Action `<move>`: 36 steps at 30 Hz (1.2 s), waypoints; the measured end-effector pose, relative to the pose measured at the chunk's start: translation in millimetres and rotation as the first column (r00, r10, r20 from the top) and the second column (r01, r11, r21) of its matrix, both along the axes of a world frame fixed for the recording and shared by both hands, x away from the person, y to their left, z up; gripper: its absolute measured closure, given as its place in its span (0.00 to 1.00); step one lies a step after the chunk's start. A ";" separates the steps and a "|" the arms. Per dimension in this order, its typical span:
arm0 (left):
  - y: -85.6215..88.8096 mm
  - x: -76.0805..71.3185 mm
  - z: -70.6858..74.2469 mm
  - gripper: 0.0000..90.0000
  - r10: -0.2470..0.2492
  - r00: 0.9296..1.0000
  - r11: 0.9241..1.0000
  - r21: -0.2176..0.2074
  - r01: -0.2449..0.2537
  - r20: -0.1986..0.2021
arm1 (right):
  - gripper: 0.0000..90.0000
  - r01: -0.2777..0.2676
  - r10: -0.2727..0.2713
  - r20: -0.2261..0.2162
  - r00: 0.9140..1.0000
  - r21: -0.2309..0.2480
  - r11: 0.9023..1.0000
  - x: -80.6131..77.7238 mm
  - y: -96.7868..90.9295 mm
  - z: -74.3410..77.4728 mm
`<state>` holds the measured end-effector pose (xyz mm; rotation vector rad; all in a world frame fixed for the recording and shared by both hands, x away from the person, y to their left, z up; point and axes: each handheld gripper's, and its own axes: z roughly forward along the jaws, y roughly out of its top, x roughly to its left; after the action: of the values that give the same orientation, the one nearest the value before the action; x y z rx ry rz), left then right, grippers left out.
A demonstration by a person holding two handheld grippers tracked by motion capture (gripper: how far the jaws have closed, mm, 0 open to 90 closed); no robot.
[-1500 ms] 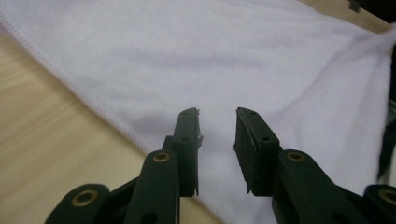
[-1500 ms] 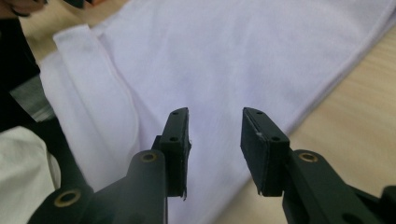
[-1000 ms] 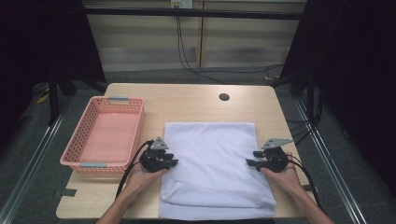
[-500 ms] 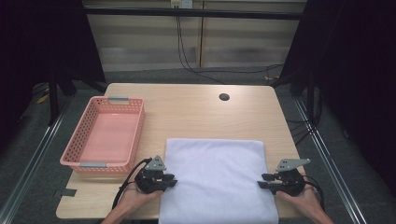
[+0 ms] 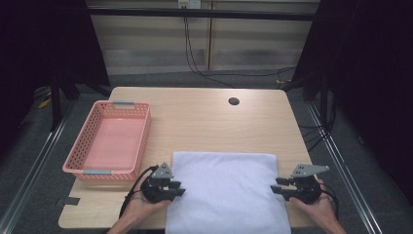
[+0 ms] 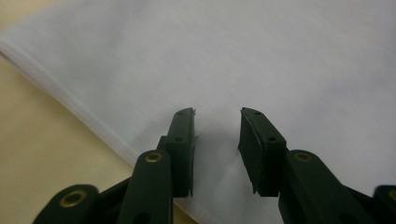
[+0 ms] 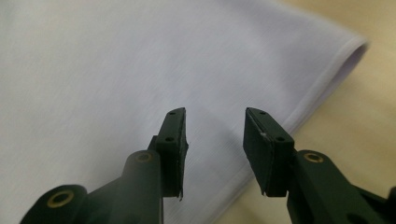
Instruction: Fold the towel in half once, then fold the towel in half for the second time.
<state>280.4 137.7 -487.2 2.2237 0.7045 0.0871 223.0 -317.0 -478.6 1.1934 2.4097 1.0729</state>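
Observation:
A white folded towel [image 5: 224,195] lies at the near edge of the wooden table [image 5: 195,117] and hangs over its front. My left gripper [image 5: 179,188] sits at the towel's left edge, pointing inward. In the left gripper view the gripper [image 6: 217,114] hovers over the towel [image 6: 261,56]; its jaws have just been opening, with a gap and no cloth between them. My right gripper [image 5: 274,185] sits at the towel's right edge. In the right gripper view it [image 7: 215,112] stands over the towel [image 7: 93,70] near the hem, jaws also just opened slightly, nothing pinched.
A pink plastic basket [image 5: 141,141] stands on the left side of the table, with nothing in it. A dark round cable hole [image 5: 234,101] is at the far side. Bare wood lies between the towel and the far edge.
The towel has slid toward the near edge of the table, and both hands with their grippers have drawn back with it. Over the last half second little has moved.

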 end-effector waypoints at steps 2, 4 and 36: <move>3.9 22.6 4.4 0.70 0.074 0.997 0.996 -0.048 -0.074 0.003 | 0.62 0.044 -0.044 0.027 0.999 0.012 0.999 21.5 -5.2 1.5; 3.8 30.5 6.0 0.69 0.092 0.996 0.995 -0.045 -0.091 0.022 | 0.61 0.057 -0.057 0.027 0.998 0.017 0.998 28.9 -6.8 0.7; -3.9 89.0 -14.7 0.44 0.209 0.978 0.978 0.006 -0.209 -0.003 | 0.77 0.062 -0.061 -0.065 0.996 0.026 0.998 93.5 -12.0 -22.2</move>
<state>369.4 133.8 -501.9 2.1486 0.9399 0.1908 316.5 -328.9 -500.7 1.3215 2.3953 1.0695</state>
